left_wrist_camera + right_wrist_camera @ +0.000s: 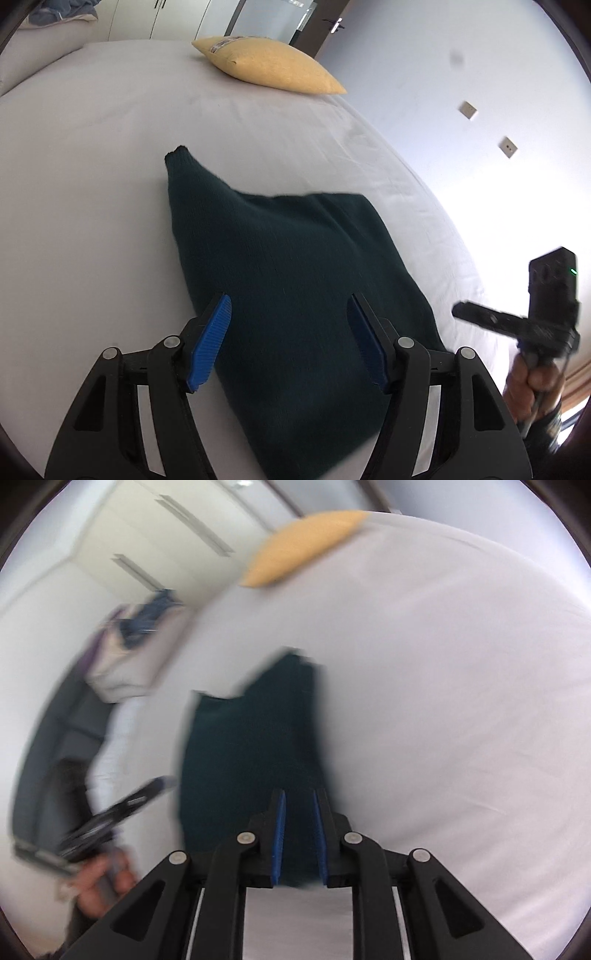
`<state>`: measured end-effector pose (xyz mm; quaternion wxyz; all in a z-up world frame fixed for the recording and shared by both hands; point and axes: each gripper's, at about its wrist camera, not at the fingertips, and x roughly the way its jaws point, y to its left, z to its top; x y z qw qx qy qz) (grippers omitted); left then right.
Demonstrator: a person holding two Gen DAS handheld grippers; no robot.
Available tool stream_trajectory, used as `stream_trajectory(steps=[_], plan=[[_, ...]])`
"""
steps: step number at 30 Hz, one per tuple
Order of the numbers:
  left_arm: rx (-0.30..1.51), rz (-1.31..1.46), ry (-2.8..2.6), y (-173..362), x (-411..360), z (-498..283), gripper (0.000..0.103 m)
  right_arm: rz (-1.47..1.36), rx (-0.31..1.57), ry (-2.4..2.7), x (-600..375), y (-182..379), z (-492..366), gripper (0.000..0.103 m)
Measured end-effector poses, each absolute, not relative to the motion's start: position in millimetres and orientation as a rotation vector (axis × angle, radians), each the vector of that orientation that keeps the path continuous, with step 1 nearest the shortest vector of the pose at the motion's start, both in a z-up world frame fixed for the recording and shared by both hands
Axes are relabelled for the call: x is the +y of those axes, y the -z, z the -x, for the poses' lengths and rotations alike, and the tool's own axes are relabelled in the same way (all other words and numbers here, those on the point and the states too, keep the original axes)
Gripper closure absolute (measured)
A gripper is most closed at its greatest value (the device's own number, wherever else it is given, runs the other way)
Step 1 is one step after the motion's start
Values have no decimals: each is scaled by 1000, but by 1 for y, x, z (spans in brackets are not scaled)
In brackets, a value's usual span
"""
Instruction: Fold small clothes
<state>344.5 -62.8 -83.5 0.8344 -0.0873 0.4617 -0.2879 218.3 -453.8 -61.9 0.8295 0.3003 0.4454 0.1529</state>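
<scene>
While it lies spread mid-frame on the white bed sheet (92, 184), the dark green knitted garment (280, 280) looks soft, light and floppy, likely to sag unless taken by a corner or edge, such as the narrow end at upper left. Over its lower part hangs the left gripper (290, 336), spread wide and empty. Near its lower edge the right gripper (298, 840) stands narrowly parted; whether it pinches cloth is unclear. At top lies a yellow pillow (266, 66).

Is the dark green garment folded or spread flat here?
Partly folded: the garment lies on the bed with a layer doubled over and one narrow end sticking out. Layer count: cannot tell.
</scene>
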Motion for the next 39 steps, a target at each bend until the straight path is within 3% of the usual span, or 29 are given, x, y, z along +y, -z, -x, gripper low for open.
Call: stream_trajectory(steps=[7, 11, 17, 19, 21, 24, 30, 34, 37, 38, 39], plan=[[1035, 99, 553, 113, -91, -371, 41, -686, 1013, -379, -433, 101, -272, 85], [1034, 41, 523, 123, -107, -371, 41, -731, 1032, -362, -443, 127, -275, 103], [1059, -7, 513, 127, -122, -377, 41, -763, 996, -402, -450, 132, -267, 103], [1057, -3, 515, 128, -124, -378, 41, -735, 983, -400, -444, 119, -267, 99], [1052, -12, 511, 129, -128, -377, 41, -696, 941, -409, -437, 100, -269, 82], [1044, -17, 502, 130, -129, -377, 41, -661, 910, -426, -428, 83, -277, 68], [1034, -19, 505, 130, -122, -364, 41, -631, 965, -400, -428, 110, -282, 69], [1000, -9, 506, 124, -115, -357, 41, -640, 932, -394, -437, 100, -266, 68], [974, 25, 512, 112, -102, -343, 40, -617, 895, -347, -448, 83, -254, 54], [964, 62, 515, 105, -92, -337, 40, -610, 888, -324, -452, 78, -253, 44], [950, 109, 514, 98, -81, -331, 34, -601, 881, -306, -456, 75, -252, 37]])
